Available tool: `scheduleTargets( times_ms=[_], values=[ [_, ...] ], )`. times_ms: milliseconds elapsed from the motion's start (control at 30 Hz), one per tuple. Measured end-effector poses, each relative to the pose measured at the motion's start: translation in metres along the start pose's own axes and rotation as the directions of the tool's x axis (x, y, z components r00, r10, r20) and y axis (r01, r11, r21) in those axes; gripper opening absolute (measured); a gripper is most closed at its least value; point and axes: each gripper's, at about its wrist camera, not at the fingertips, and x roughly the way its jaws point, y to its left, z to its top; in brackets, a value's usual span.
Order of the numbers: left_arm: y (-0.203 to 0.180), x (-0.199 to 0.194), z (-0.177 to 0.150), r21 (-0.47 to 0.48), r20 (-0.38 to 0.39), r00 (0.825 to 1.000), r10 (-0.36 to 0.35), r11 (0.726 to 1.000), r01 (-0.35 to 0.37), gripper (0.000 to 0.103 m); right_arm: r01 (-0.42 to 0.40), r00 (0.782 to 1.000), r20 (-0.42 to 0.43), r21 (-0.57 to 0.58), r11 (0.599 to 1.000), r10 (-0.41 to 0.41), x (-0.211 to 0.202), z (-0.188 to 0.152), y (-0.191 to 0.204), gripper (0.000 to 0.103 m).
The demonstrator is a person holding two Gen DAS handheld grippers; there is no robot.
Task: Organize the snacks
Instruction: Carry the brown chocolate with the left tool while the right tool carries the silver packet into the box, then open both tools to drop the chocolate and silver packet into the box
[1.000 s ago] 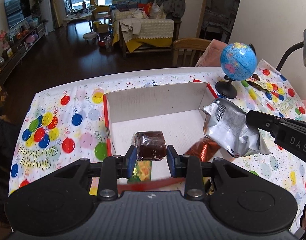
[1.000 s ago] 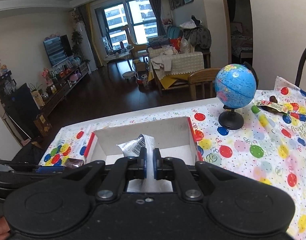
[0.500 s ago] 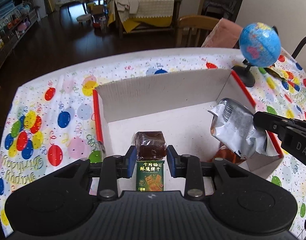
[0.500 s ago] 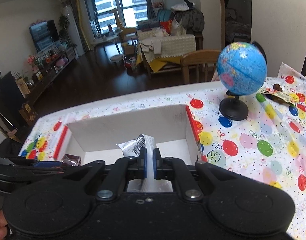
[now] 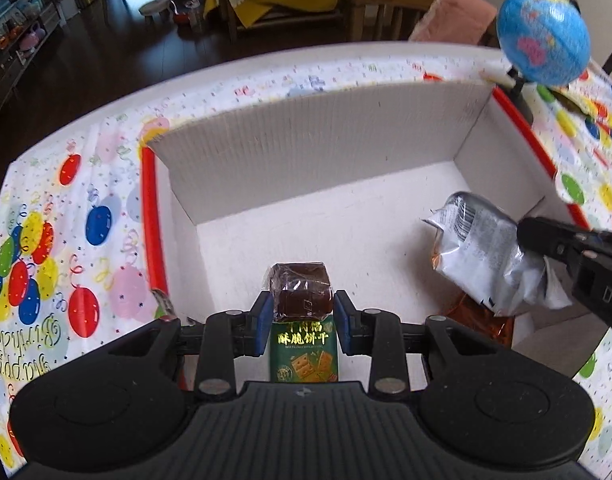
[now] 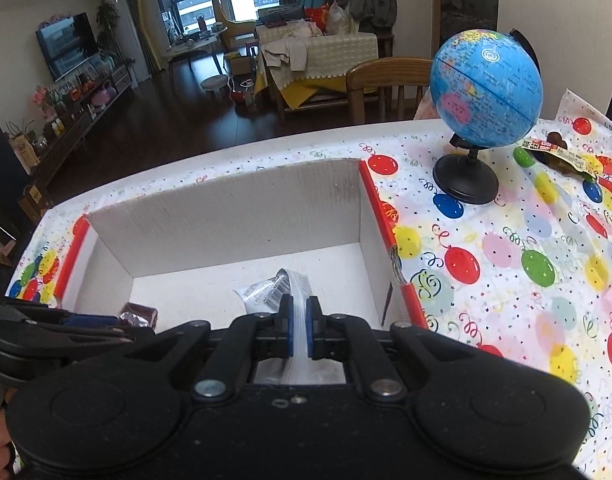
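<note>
The left gripper [image 5: 300, 311] pinches a brown wrapped snack [image 5: 300, 290] over the white box [image 5: 306, 148] on the desk, above a green cracker packet [image 5: 304, 354] already inside, likely for release. The right gripper [image 6: 297, 335], pressed together on a silver packet [image 5: 482, 258], holds it over the box's right side, so both snacks land apart.

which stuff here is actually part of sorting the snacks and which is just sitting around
Part of the job:
- white box
- brown wrapped snack in the left gripper
- silver packet in the right gripper
- green cracker pack and orange foil packet already in the box

Just lying about:
- globe
- loose wrapper beside the globe
- balloon tablecloth
</note>
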Motion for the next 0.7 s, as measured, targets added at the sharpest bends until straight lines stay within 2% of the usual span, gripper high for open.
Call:
scheduleTargets(
  times_ms=[300,533,667,700],
  values=[
    [-0.001,0.009,0.000,0.003,-0.031,0.999,-0.010,1.000,0.010,0.032,-0.018,0.999,-0.038,-0.001,1.000,0.018,0.008,0.002,0.000,0.005],
    [0.001,0.006,-0.001,0.000,-0.020,0.999,-0.024,1.000,0.024,0.032,-0.016,1.000,-0.027,-0.002,1.000,0.016,0.004,0.002,0.003,0.014],
    [0.000,-0.001,-0.003,0.000,-0.003,0.999,-0.044,0.999,0.044,0.040,-0.018,1.000,-0.017,0.007,1.000,0.018,-0.002,0.002,0.002,0.017],
    [-0.001,-0.004,-0.003,0.001,0.002,0.999,-0.042,0.999,0.042,0.045,-0.020,1.000,-0.015,0.013,1.000,0.020,-0.004,0.001,0.002,0.018]
  ],
)
